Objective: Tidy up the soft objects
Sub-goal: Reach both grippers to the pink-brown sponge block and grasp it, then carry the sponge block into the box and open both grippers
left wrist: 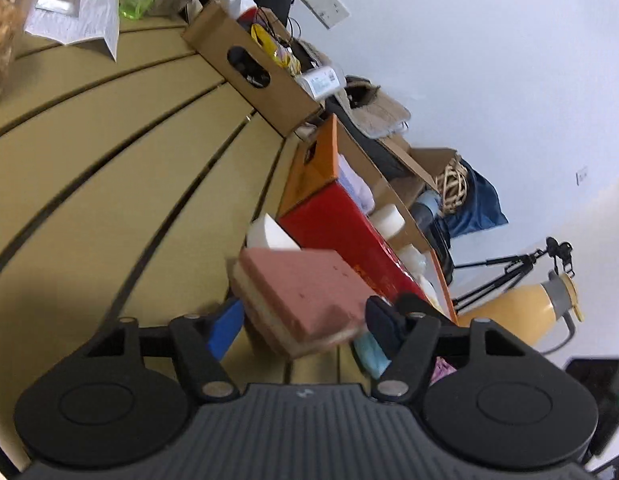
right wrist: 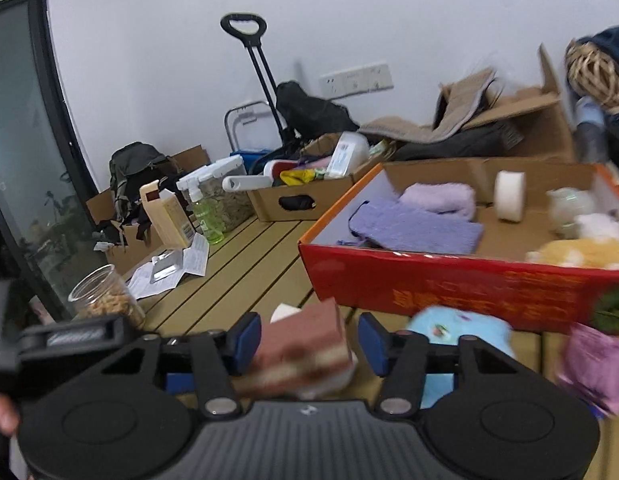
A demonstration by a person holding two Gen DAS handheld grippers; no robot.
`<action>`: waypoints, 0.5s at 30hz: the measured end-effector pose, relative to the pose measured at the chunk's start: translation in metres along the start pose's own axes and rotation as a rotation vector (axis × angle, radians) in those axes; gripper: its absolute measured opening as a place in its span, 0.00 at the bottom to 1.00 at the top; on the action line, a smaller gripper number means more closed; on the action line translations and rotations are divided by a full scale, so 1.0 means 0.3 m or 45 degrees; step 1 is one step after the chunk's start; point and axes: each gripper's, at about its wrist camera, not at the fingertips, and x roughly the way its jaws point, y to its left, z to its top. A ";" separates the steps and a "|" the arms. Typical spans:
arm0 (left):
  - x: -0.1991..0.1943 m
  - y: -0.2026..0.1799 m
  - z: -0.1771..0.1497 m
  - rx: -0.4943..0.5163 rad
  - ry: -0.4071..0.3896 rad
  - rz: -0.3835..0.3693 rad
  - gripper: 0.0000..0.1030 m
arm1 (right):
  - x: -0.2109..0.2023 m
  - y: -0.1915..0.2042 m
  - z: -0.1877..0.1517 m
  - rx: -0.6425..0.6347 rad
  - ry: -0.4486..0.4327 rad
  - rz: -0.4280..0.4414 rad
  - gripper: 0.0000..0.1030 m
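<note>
Between the partly open jaws of the right gripper (right wrist: 305,346) a pink sponge (right wrist: 305,354) is sitting, a blurred rectangular block with a coarse rose top over a pale cream layer; its left side is lying against the blue pad, while a gap is showing before the right pad, so whether it is being gripped cannot be told. In the left wrist view the same sponge (left wrist: 305,300) is lying between the left gripper (left wrist: 305,326) jaws, which are standing wide; whether either pad is pressing on it cannot be told. The block is resting on the slatted tan tabletop (left wrist: 109,168), just in front of the red cardboard box (right wrist: 449,284). A white foam wedge (left wrist: 269,234) is sitting just behind it. To its right a light-blue fleecy cloth (right wrist: 461,330) is lying, and further right a crumpled pink-purple cloth (right wrist: 593,364), both close under the box's glossy red wall. Inside the box, lilac knitted cloths (right wrist: 417,222), a white tape roll (right wrist: 509,196) and pale plush toys (right wrist: 581,248) are lying. Beyond, a brown carton (right wrist: 293,196) full of clutter, a green spray bottle (right wrist: 207,216) and a glass jar (right wrist: 105,296) of nuts are standing on the tabletop, well apart from the sponge.
</note>
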 end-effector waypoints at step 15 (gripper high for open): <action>-0.074 -0.135 -0.117 0.262 -0.110 -0.131 0.35 | -0.103 -0.064 -0.098 0.185 -0.090 0.033 0.30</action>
